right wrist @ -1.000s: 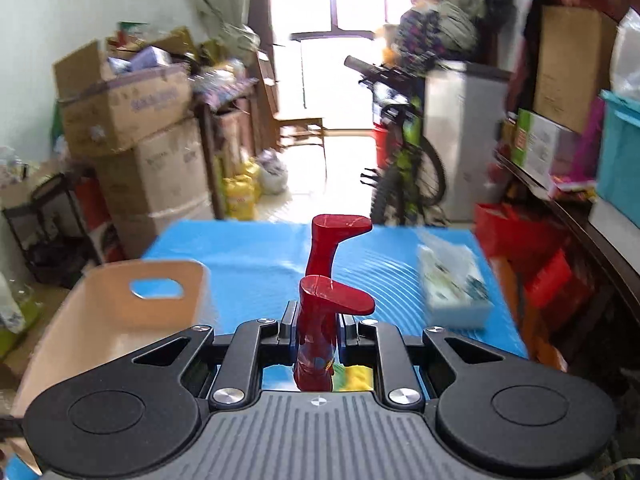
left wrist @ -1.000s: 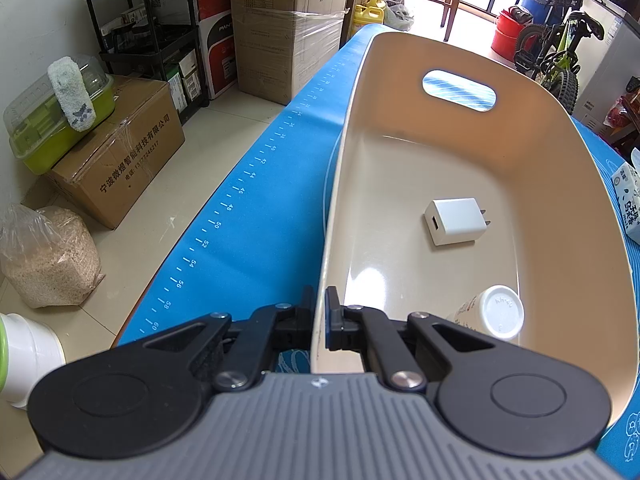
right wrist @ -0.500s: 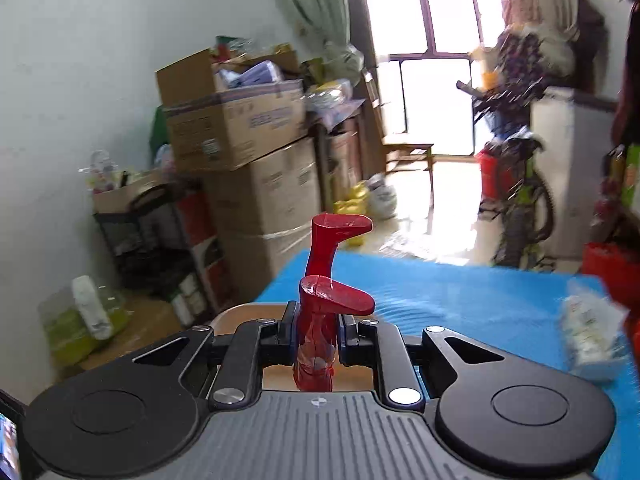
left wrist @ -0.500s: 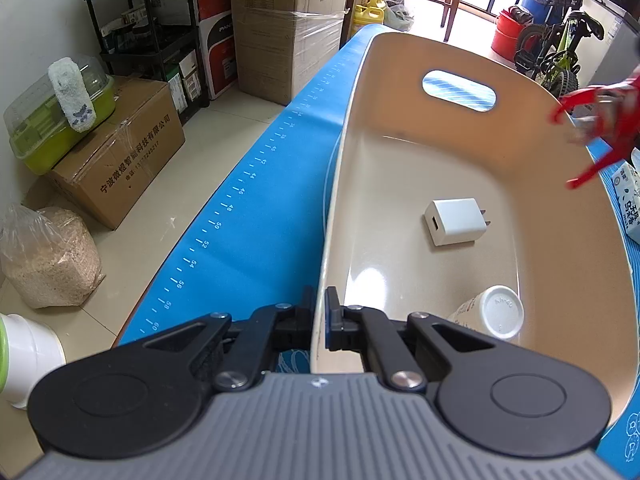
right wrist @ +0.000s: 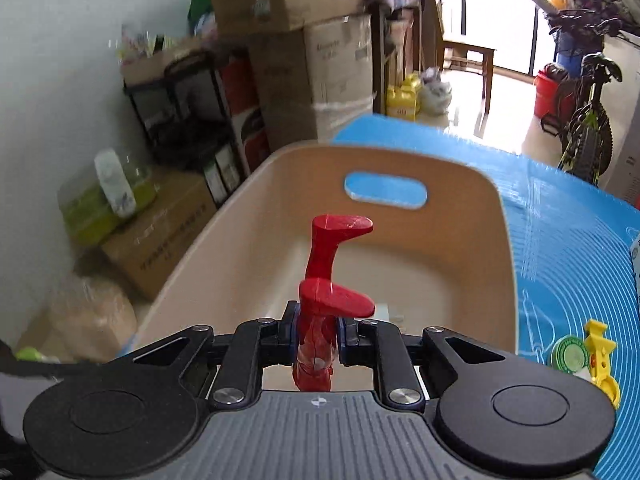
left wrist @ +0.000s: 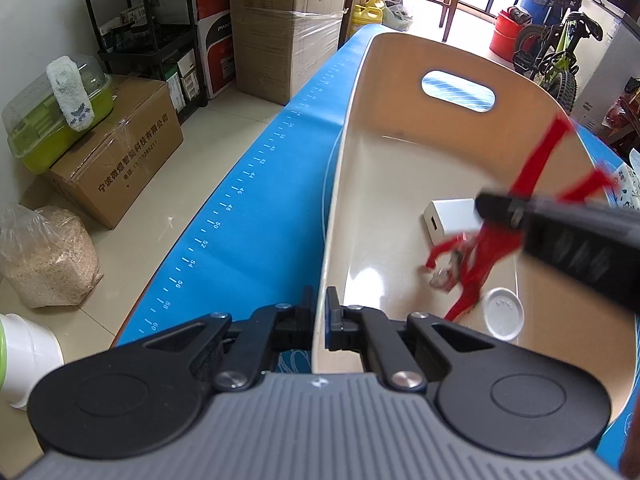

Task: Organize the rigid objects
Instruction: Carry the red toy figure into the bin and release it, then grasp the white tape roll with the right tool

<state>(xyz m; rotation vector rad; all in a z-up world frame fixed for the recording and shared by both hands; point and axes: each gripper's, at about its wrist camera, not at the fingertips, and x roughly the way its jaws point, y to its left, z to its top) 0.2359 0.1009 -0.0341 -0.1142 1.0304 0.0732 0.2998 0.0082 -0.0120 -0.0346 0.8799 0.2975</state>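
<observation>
A beige plastic basket (left wrist: 352,184) with a handle slot stands on the blue mat. My left gripper (left wrist: 320,316) is shut on its near rim. Inside the basket lie a white charger (left wrist: 448,220) and a white-capped bottle (left wrist: 502,314). My right gripper (right wrist: 318,326) is shut on a red toy figure (right wrist: 320,312), its legs sticking up and forward, and hangs over the basket (right wrist: 496,248). In the left wrist view the red toy figure (left wrist: 488,244) is blurred, head down above the basket floor, with a finger of the right gripper across it.
A yellow toy and a green round piece (right wrist: 570,354) lie on the blue mat (right wrist: 572,220) right of the basket. Cardboard boxes (left wrist: 116,148), a black shelf and a bag of grain stand on the floor left of the table. A bicycle (left wrist: 556,60) is at the back.
My right gripper has swung left and down with the red figure, from beside the basket to over its inside. The left gripper and basket have stayed still.
</observation>
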